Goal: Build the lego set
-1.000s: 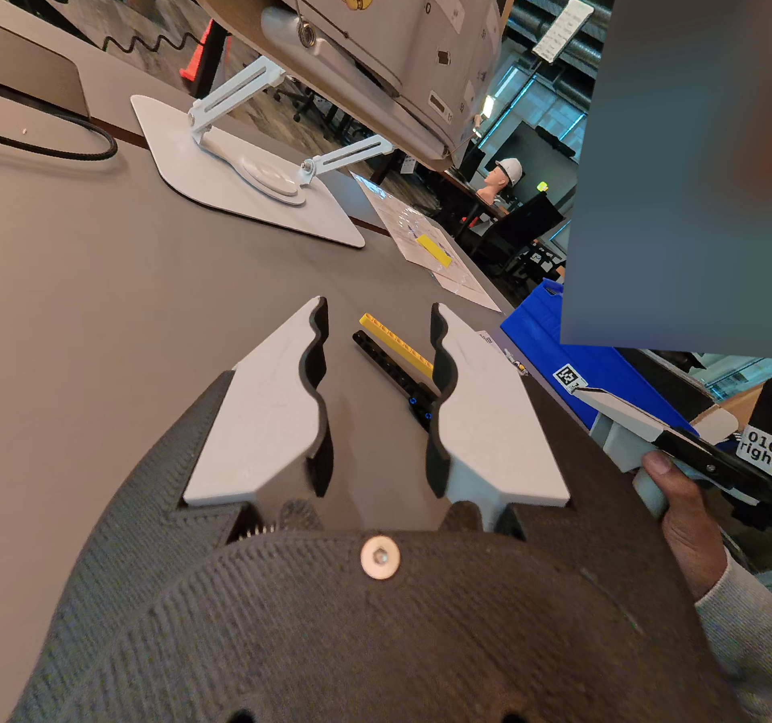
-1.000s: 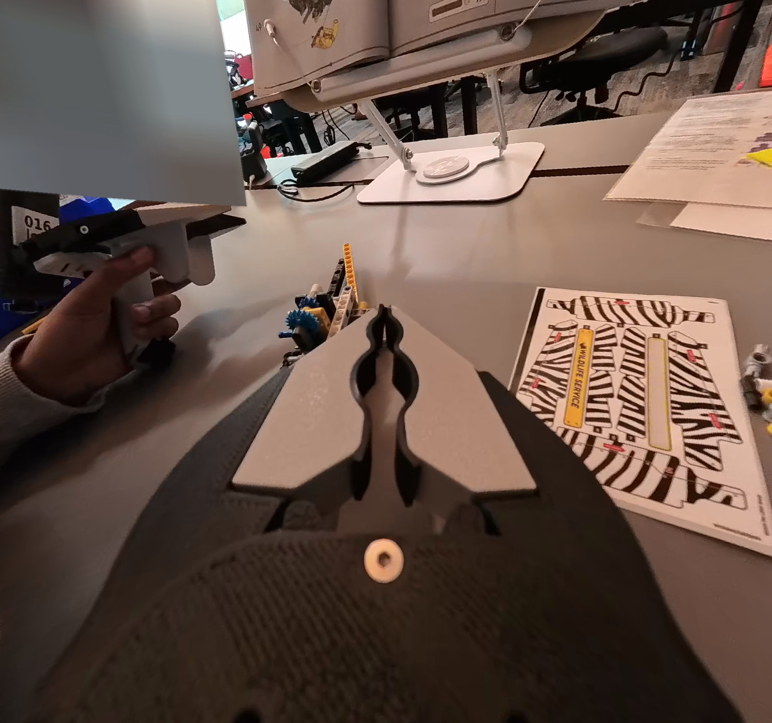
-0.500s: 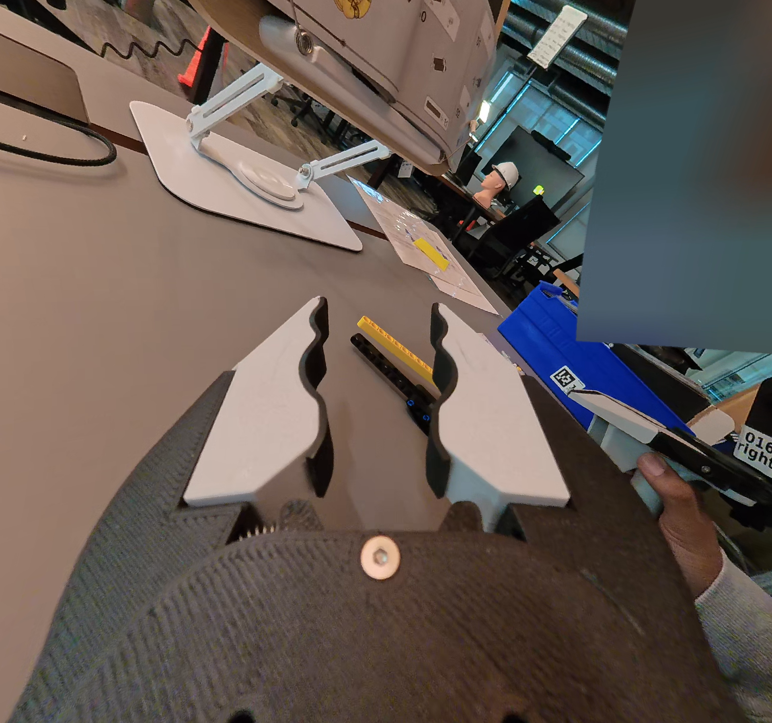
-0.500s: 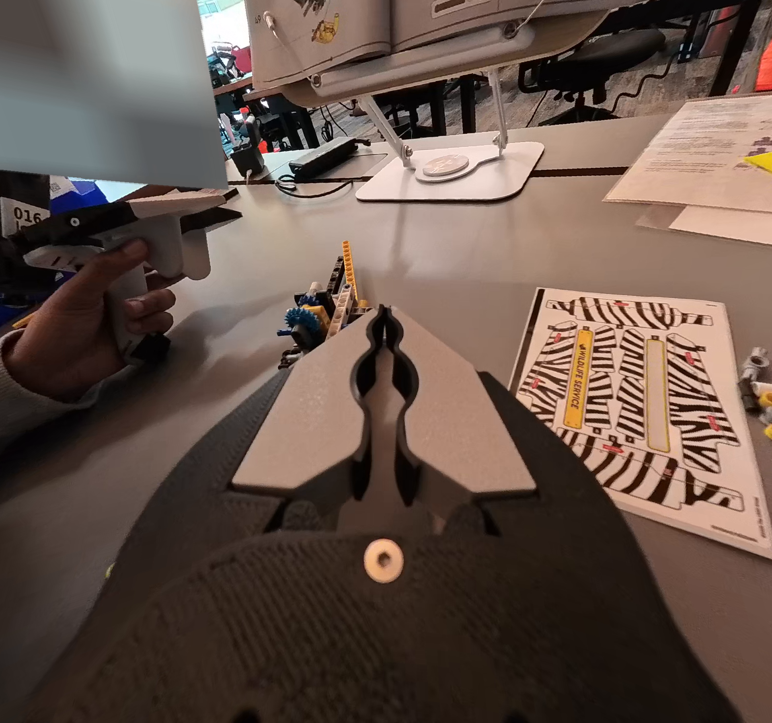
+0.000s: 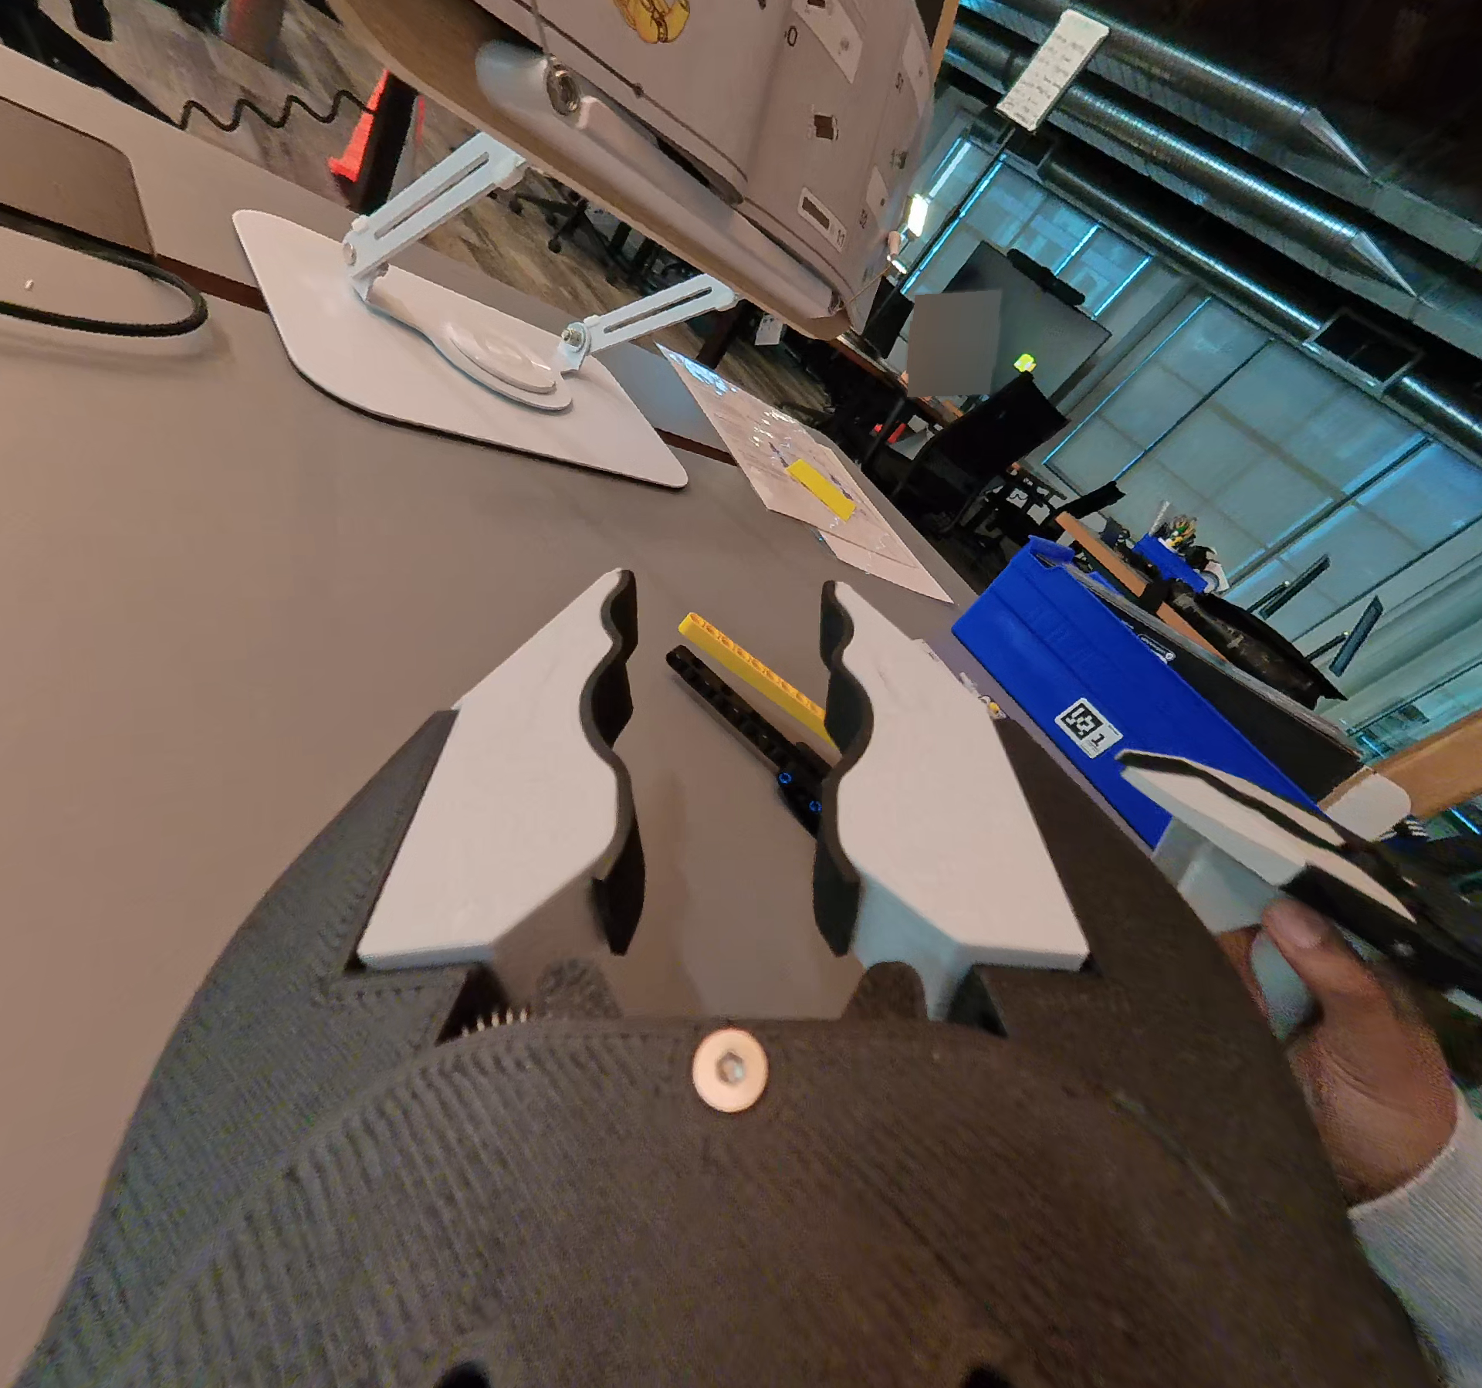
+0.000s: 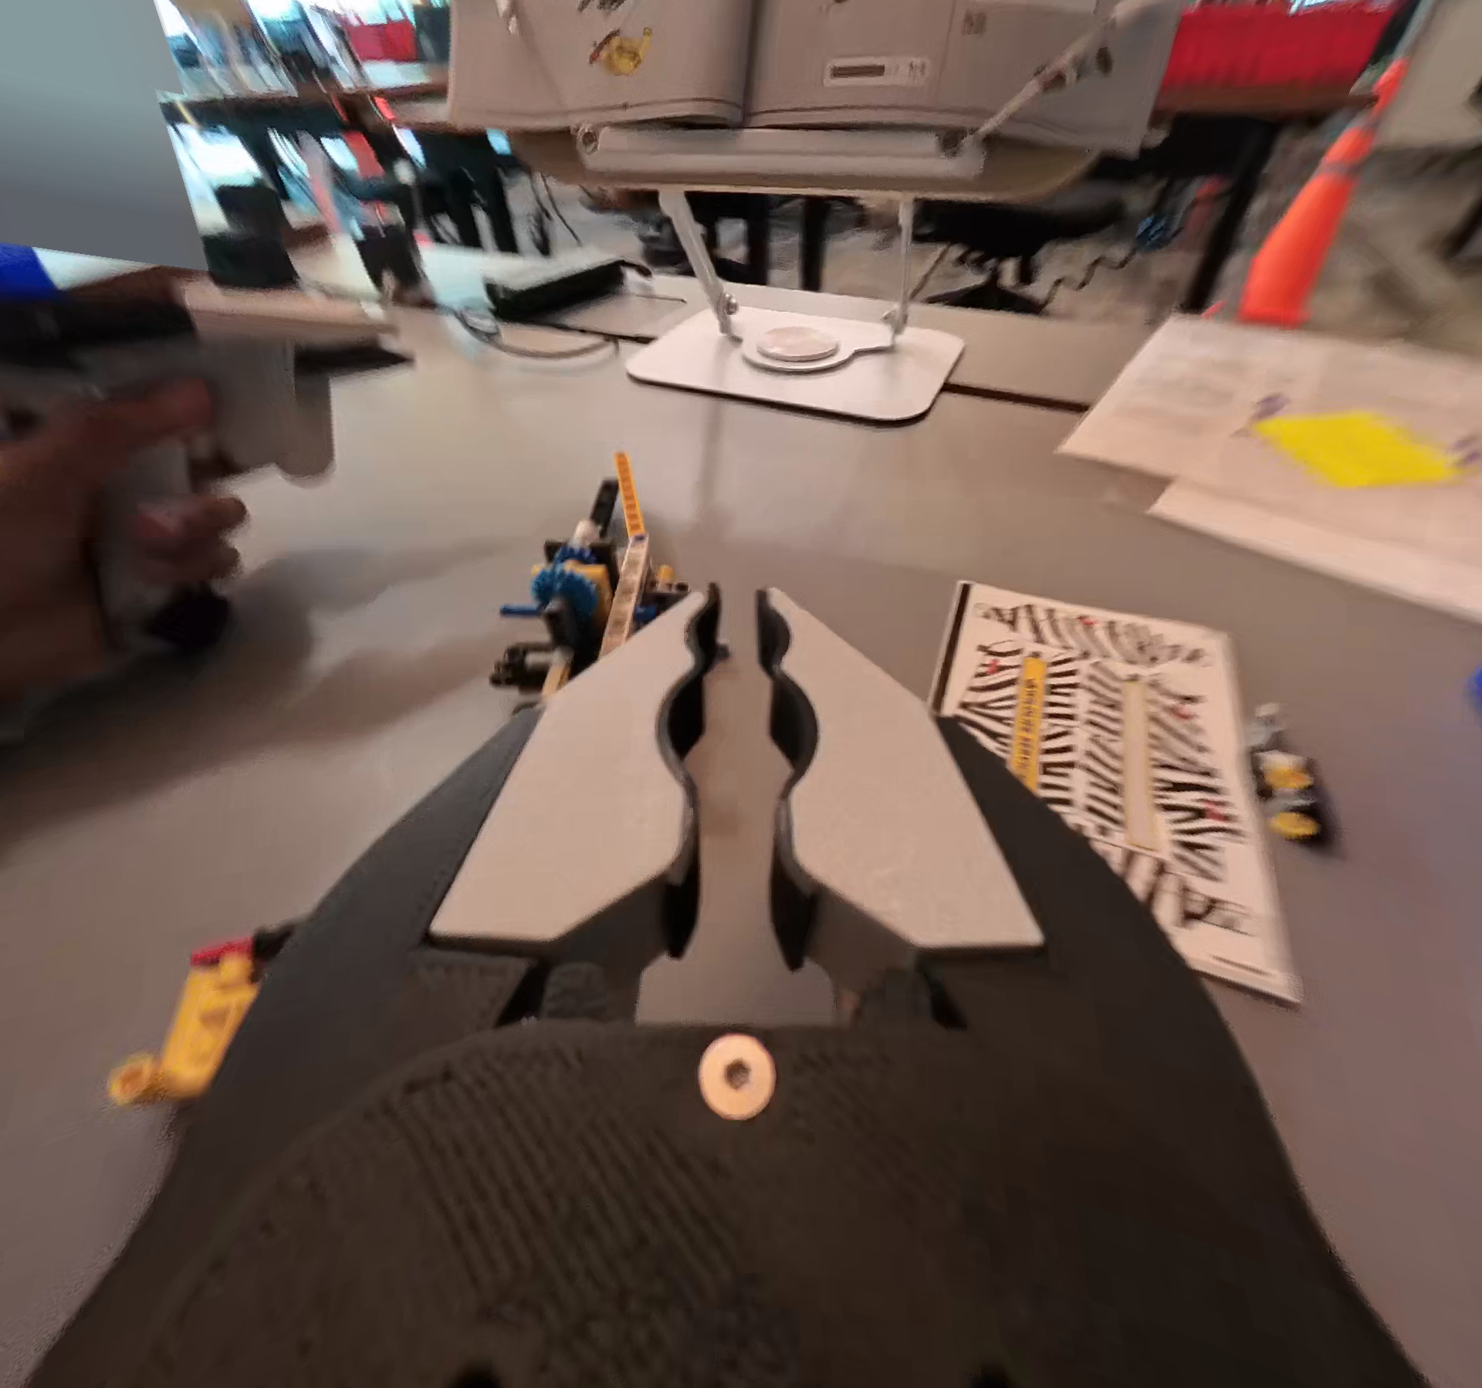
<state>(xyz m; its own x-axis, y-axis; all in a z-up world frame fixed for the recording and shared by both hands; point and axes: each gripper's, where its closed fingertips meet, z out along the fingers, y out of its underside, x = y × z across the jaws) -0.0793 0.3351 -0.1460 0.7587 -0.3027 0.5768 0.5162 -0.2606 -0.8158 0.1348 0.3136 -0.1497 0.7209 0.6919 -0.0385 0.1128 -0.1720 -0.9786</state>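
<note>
The partly built lego assembly (image 6: 597, 587) lies on the grey table: a yellow beam, black beams and a blue gear. In the left wrist view its yellow beam (image 5: 746, 664) and black beam (image 5: 738, 716) show between my fingers. My left gripper (image 5: 730, 595) is open and empty, just short of the assembly. My right gripper (image 6: 738, 599) is open by a narrow gap and empty, with the assembly just left of its fingertips. This view is blurred. Each gripper shows in the other's view, hand-held: the right gripper (image 5: 1251, 812) and the left gripper (image 6: 240, 387).
A book stand (image 6: 802, 363) holds the open instruction booklet (image 6: 762, 26) at the back. A zebra sticker sheet (image 6: 1099, 764) and small loose parts (image 6: 1291, 788) lie to the right, a yellow piece (image 6: 200, 1021) at lower left. Papers (image 6: 1323, 451) lie at back right. A blue bin (image 5: 1107, 692) stands beyond the table edge. Across from one pair of fingers to the other is roughly 20 cm. From my right tips it is roughly 15 cm to the yellow piece (image 6: 200, 1021); from my left, 25 cm.
My right gripper has opened from shut to a narrow gap and shifted right and back, so the assembly now sits left of its fingers. The left gripper stays open, nearly still.
</note>
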